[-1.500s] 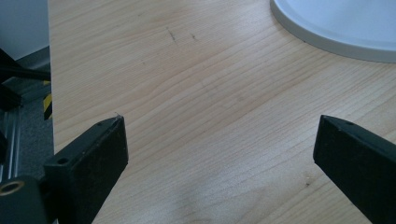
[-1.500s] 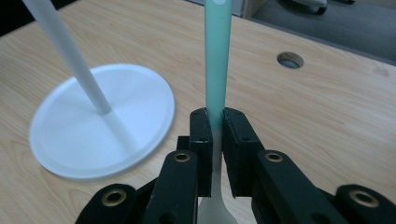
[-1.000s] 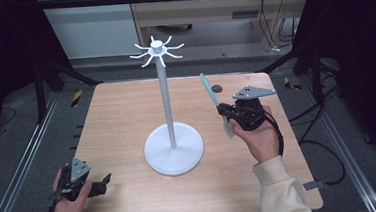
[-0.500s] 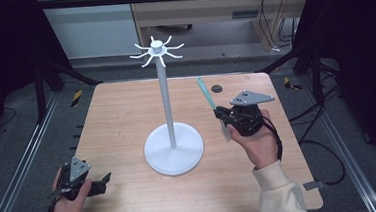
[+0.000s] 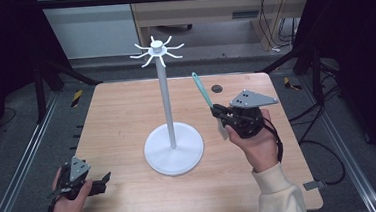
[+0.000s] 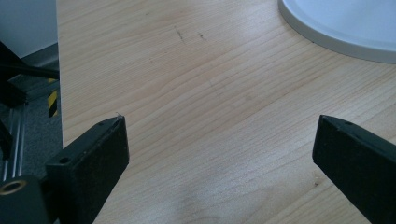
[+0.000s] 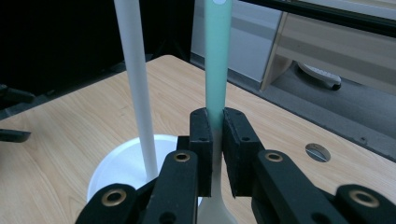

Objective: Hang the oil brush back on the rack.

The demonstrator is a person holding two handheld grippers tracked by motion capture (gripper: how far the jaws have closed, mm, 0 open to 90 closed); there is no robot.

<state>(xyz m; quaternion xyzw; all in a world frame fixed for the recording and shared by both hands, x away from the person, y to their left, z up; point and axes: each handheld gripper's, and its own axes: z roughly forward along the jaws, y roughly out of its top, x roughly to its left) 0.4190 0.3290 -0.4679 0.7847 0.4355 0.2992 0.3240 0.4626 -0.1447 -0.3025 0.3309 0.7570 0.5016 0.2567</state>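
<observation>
Currently the right hand [image 5: 256, 144] is raised over the right half of the wooden table [image 5: 121, 115], wrist bent back, cream sleeve [image 5: 277, 192] coming in from the bottom edge. It carries the right gripper [image 5: 217, 115] tilted so that the jaws point up and toward the far left, with the grey three-cornered plate [image 5: 252, 98] on top. The jaws are clamped on a teal-handled utensil [image 5: 202, 91], pinching the handle low down, where the teal gives way to a whitish lower part. From the jaws the handle rises steeply up and away; the pale end [image 5: 222, 131] hangs just below them, and its shape is too blurred to name. In the right gripper view the utensil [image 7: 217, 60] stands almost straight up between the pads, with the stand's white pole [image 7: 137, 84] just to its left and the round white base [image 7: 116, 168] below and left of the jaws.

Beyond the jaw tips, to their left, stands the white hook stand [image 5: 164, 87], well apart from the utensil, its ring of hooks [image 5: 157, 50] higher than the handle's tip.

The left hand [image 5: 68, 204] rests low at the near left corner of the table, holding the left gripper [image 5: 102, 181] level, jaws spread wide with nothing between them. In the left gripper view bare wood [image 6: 210, 116] lies between the jaws, and the rim of the stand's base [image 6: 336, 28] sits ahead to the right.
</observation>
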